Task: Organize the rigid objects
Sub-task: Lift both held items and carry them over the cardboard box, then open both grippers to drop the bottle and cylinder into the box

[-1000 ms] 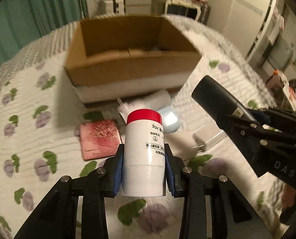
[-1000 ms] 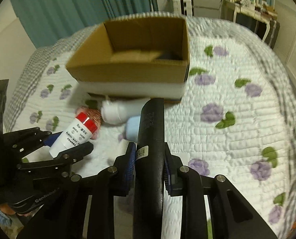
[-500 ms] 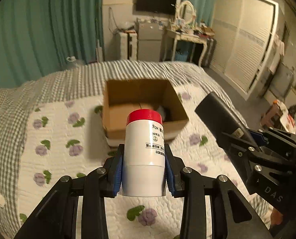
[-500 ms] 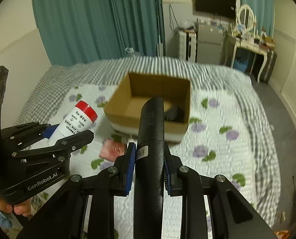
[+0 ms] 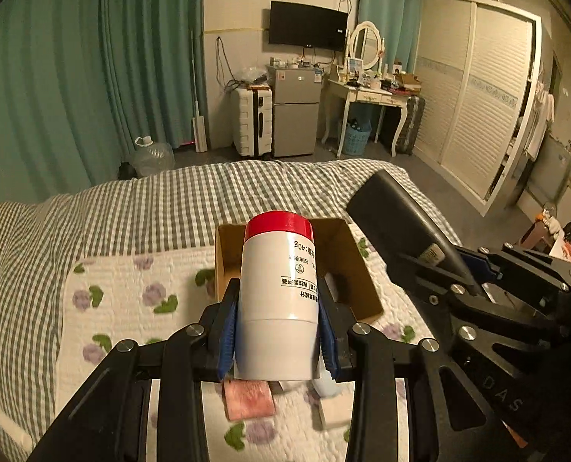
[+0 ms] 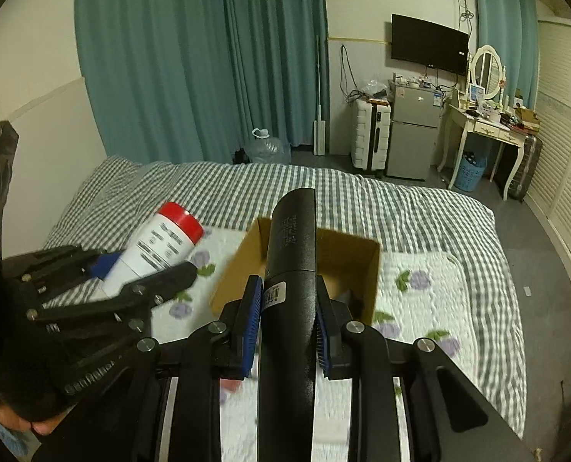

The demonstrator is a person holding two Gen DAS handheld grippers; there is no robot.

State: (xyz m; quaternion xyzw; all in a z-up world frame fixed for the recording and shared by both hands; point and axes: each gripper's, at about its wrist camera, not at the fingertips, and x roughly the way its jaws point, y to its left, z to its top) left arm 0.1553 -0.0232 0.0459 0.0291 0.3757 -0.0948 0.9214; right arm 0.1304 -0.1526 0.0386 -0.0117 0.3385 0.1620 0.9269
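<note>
- The left gripper (image 5: pixel 277 331) points downward over the bed (image 5: pixel 139 208); its fingers (image 5: pixel 226 331) clamp a white bottle (image 5: pixel 277 292).
- The right gripper (image 6: pixel 287 327) slants down above the box (image 6: pixel 366 269); its fingers (image 6: pixel 249 327) squeeze a black bar (image 6: pixel 291 269).

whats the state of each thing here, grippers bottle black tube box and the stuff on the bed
left gripper: shut on the bottle
bottle: capped, upright in the grip, off the bed
right gripper: shut on the black tube
black tube: held, off the bed
box: open on top, on the bed
pink item: lying on the quilt
</note>
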